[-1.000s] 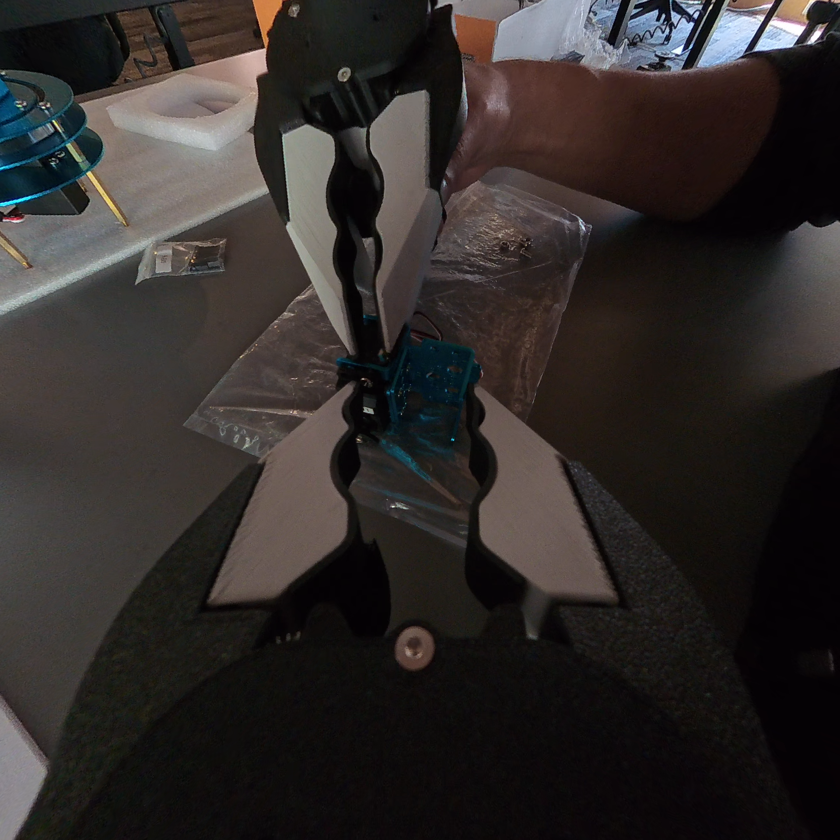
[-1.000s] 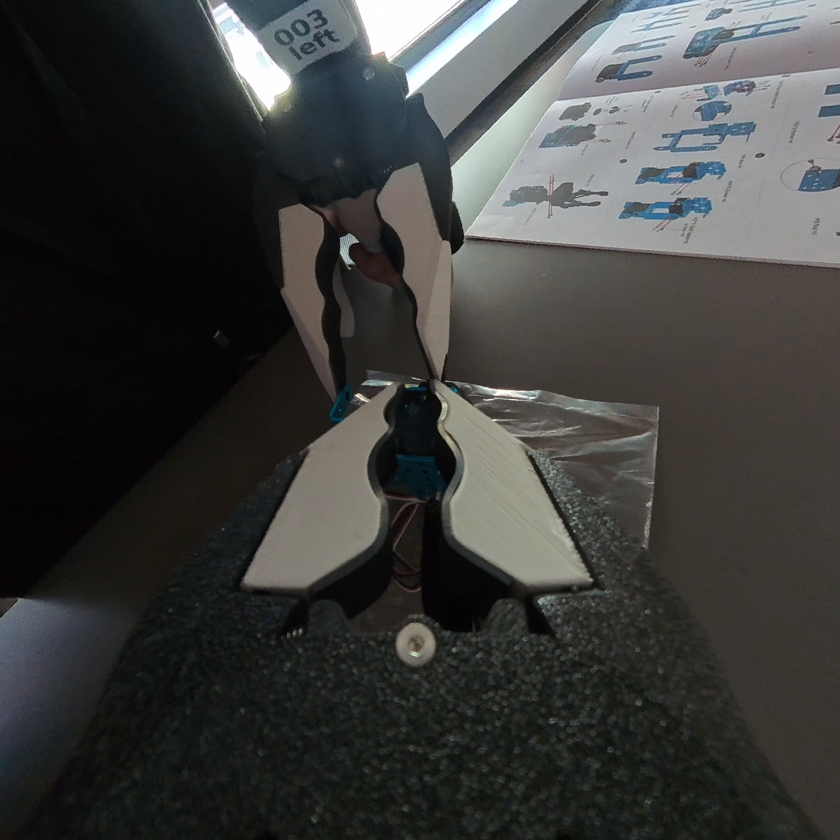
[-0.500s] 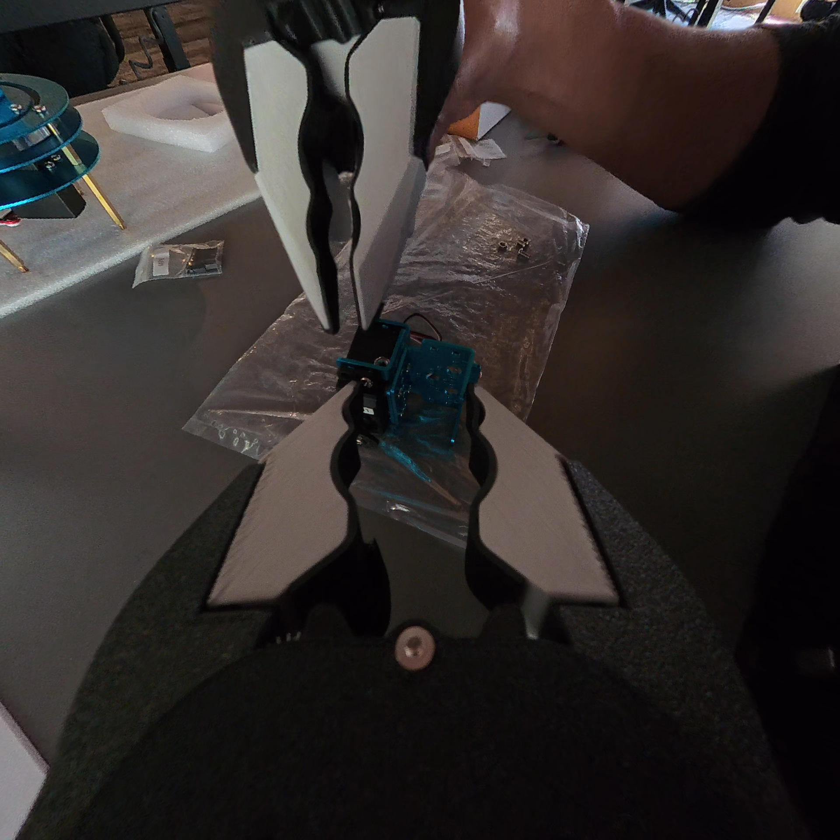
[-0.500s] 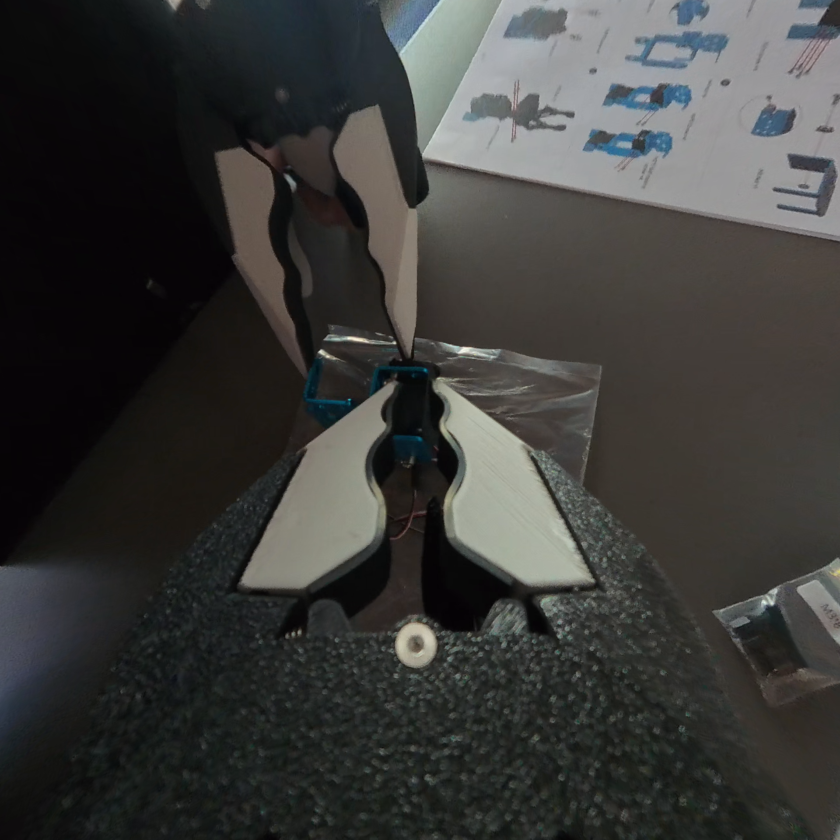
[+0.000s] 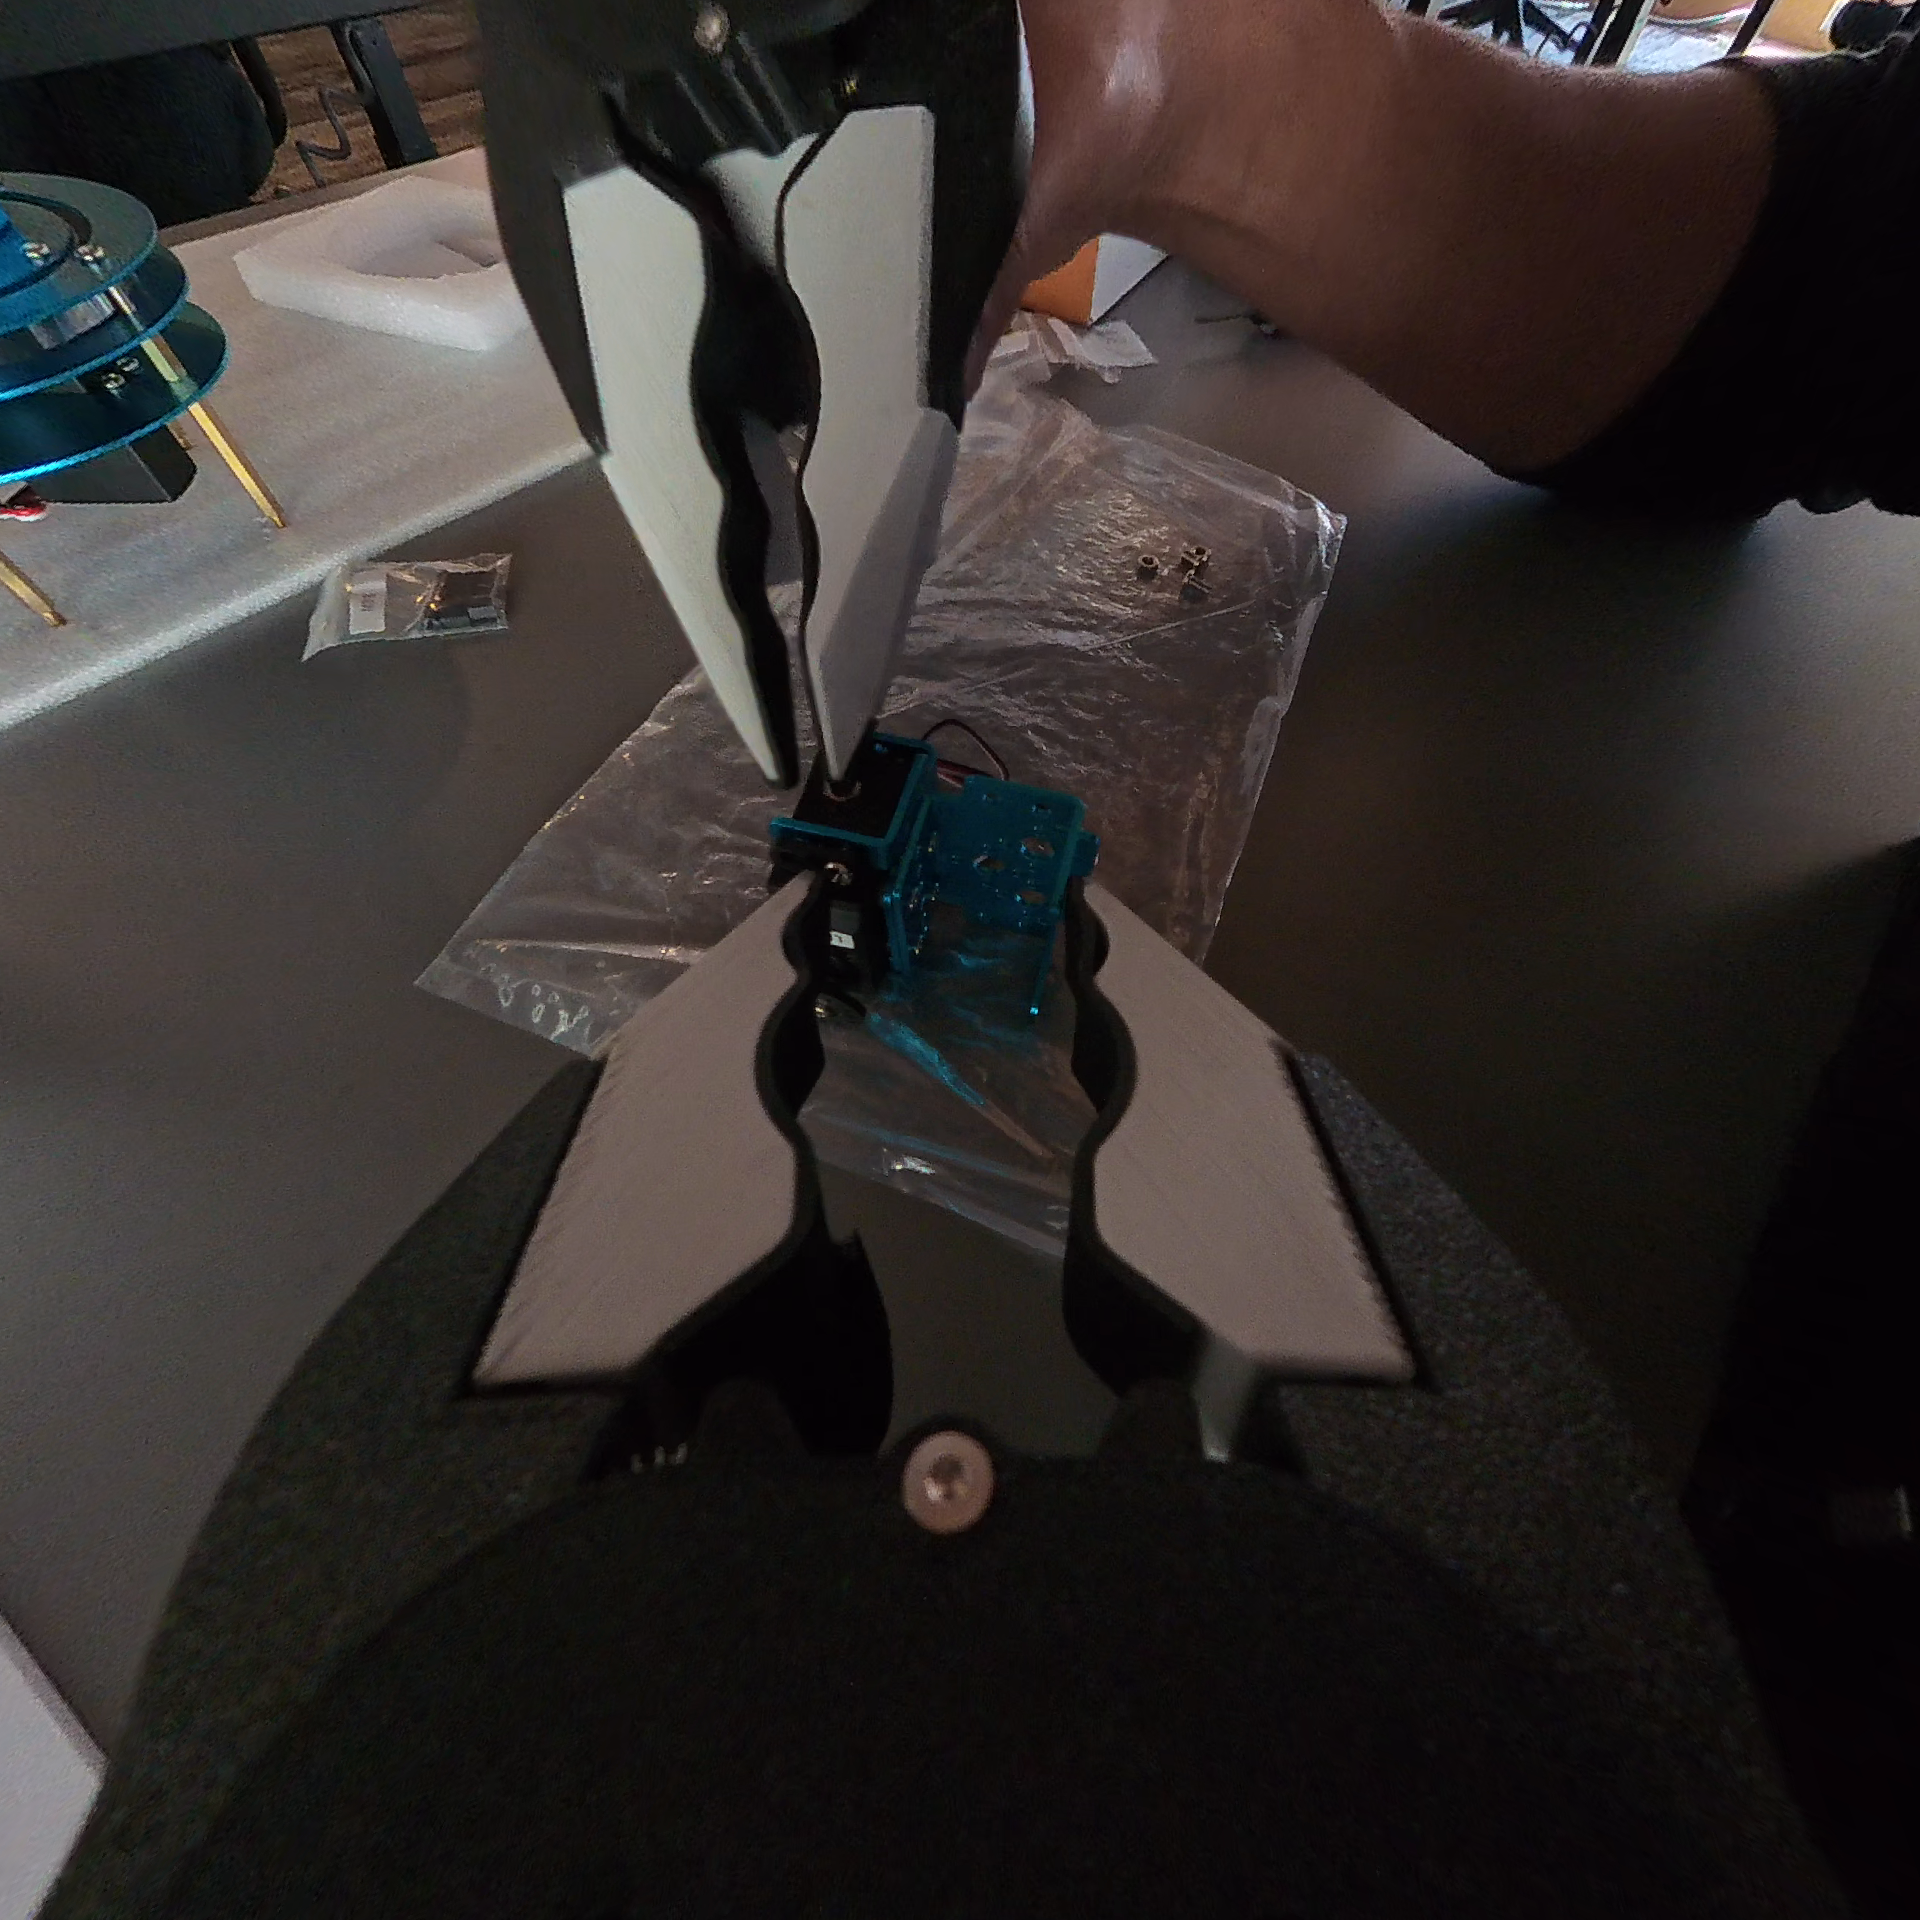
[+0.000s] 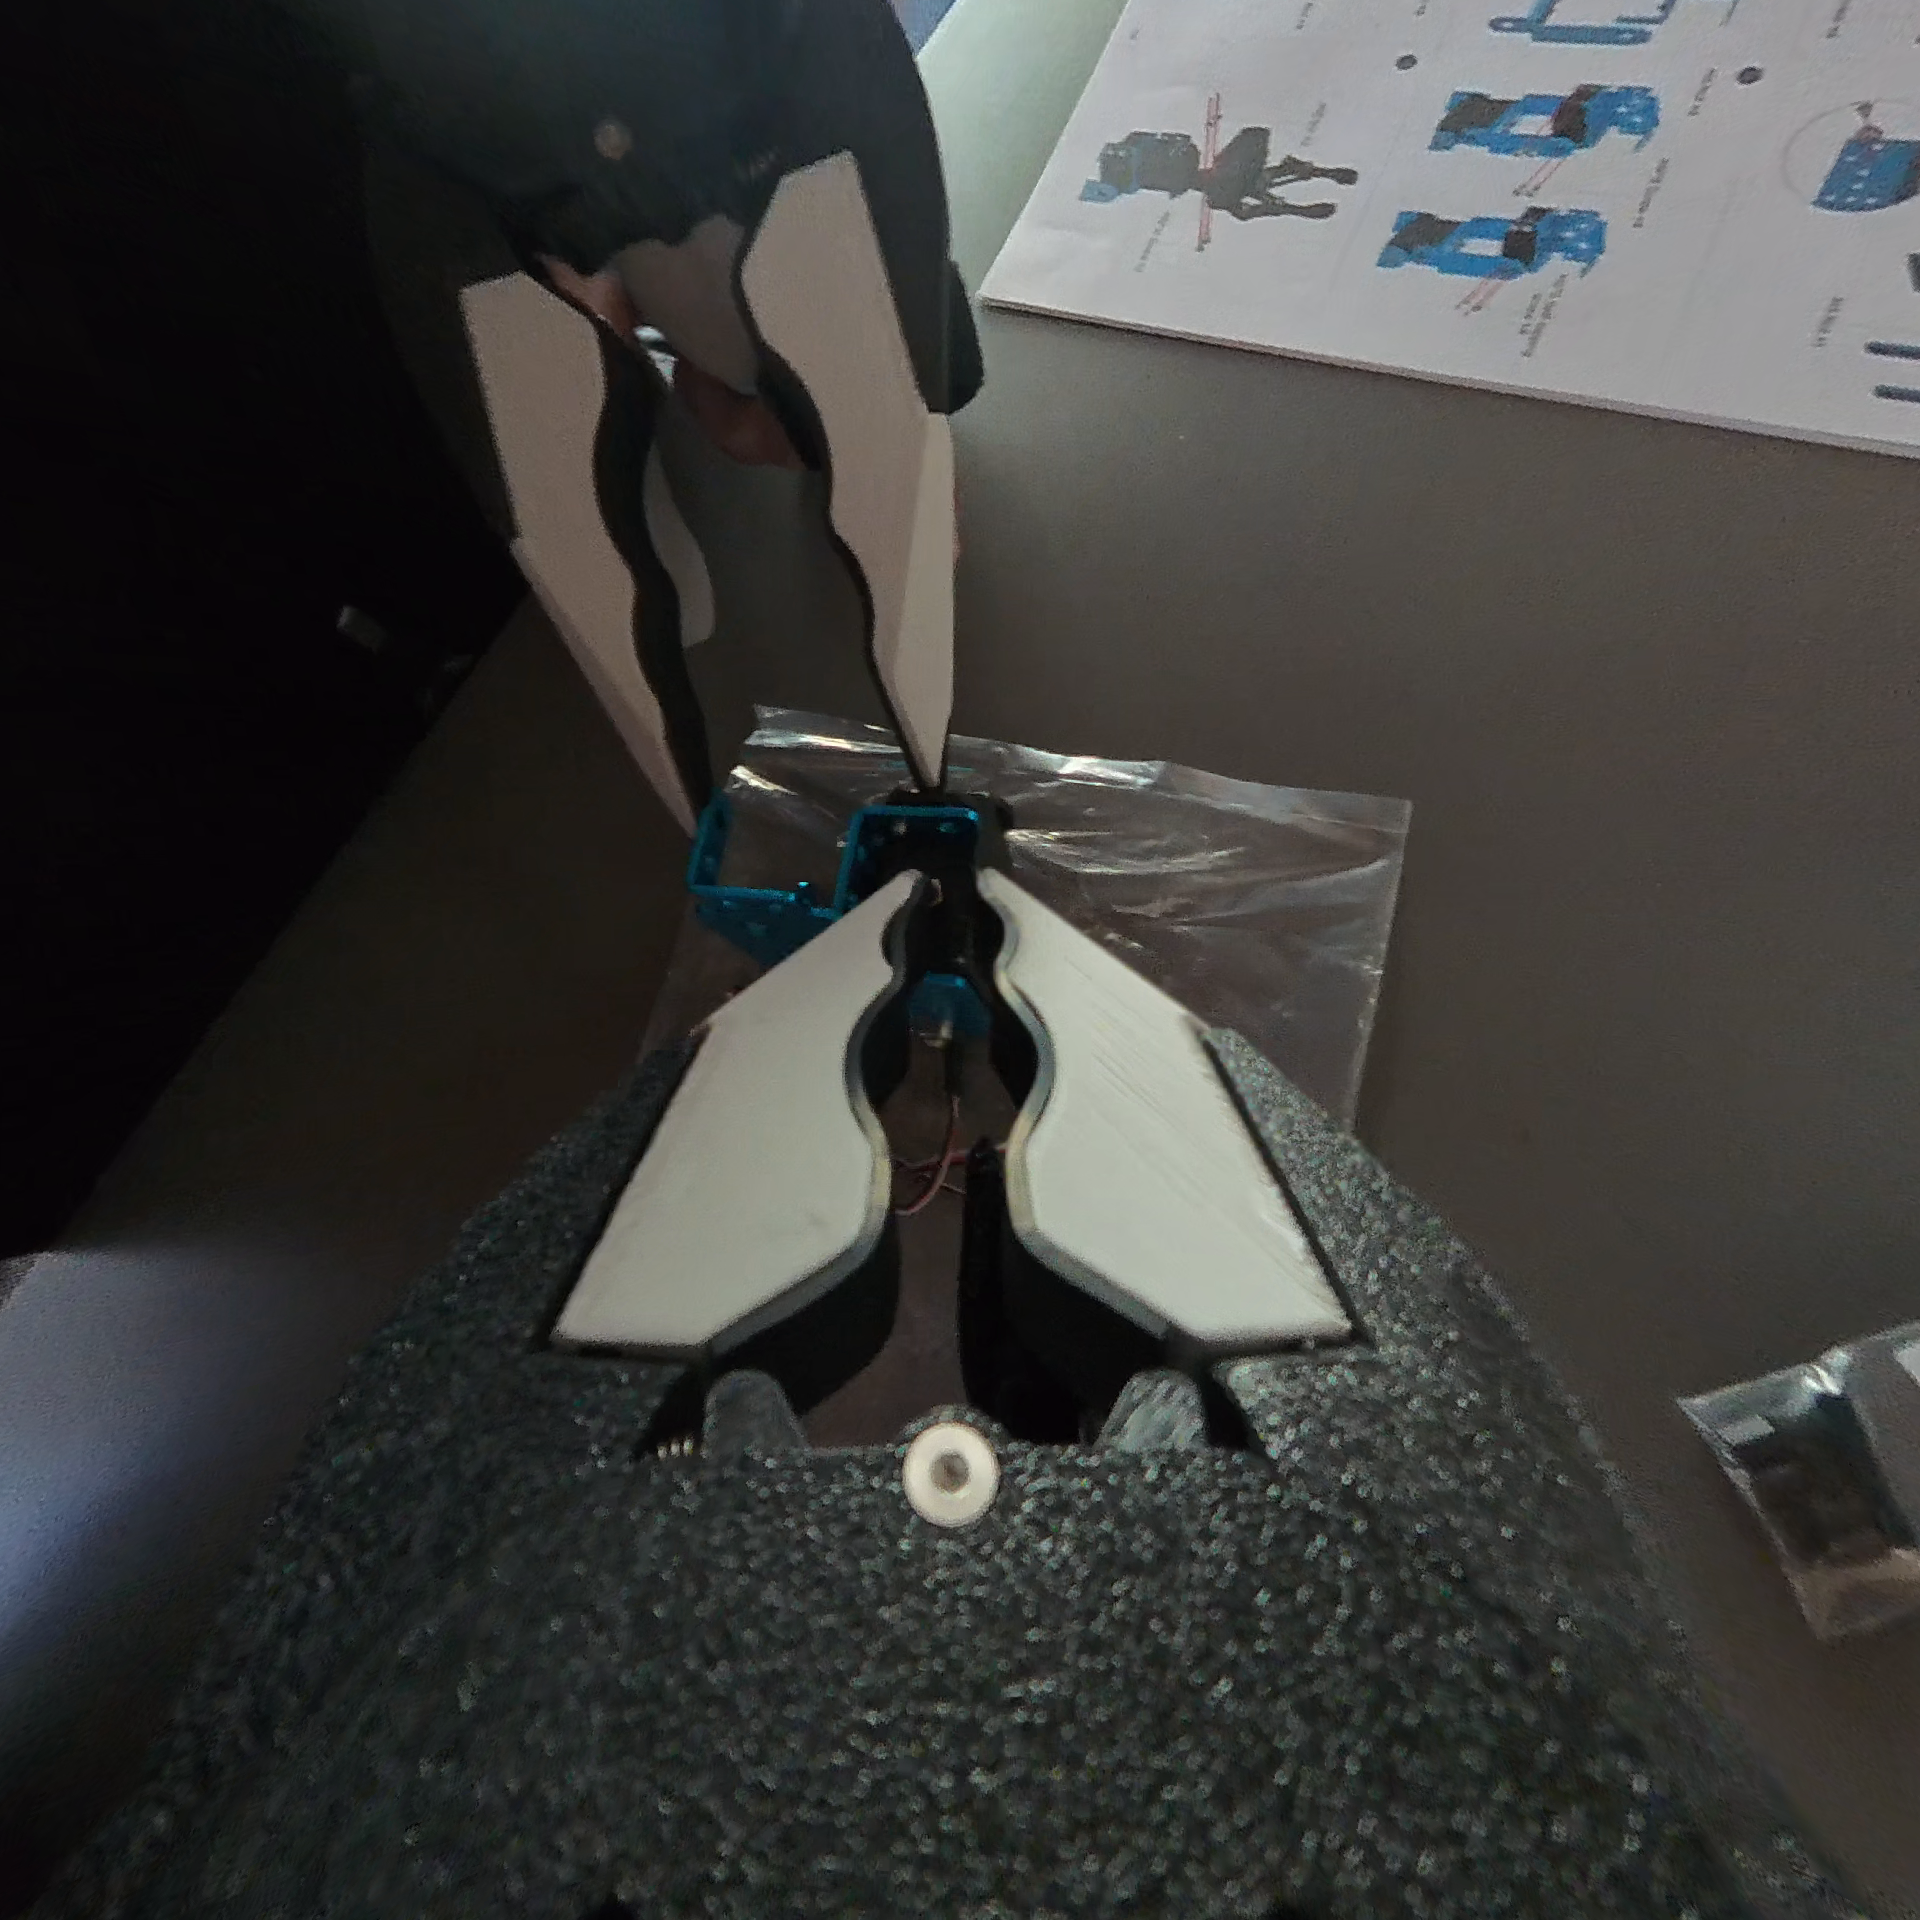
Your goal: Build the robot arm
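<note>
My left gripper (image 5: 940,899) is shut on a blue metal bracket assembly (image 5: 987,862) with a black servo (image 5: 862,800) in it. It holds the assembly over a clear plastic bag (image 5: 1091,644) on the dark table. My right gripper (image 5: 805,774) comes down from above, its tips almost together, touching the servo's top. In the right wrist view my right gripper (image 6: 948,876) sits over the servo, with thin red wires below it. There the left gripper (image 6: 805,800) straddles the blue bracket (image 6: 758,894). I see nothing between the right fingertips.
A printed instruction sheet (image 6: 1455,208) lies at the back right, with a small bag of parts (image 6: 1818,1475) nearer. Another small bag (image 5: 416,603), white foam (image 5: 384,270) and a blue disc stand (image 5: 83,343) are on the left. Small brass nuts (image 5: 1174,566) lie on the clear bag. My left and right fingertips are right by each other.
My right gripper lifted out of the assembly and shifted slightly left, then came back down onto the servo's top. My left gripper and the bracket have not moved.
</note>
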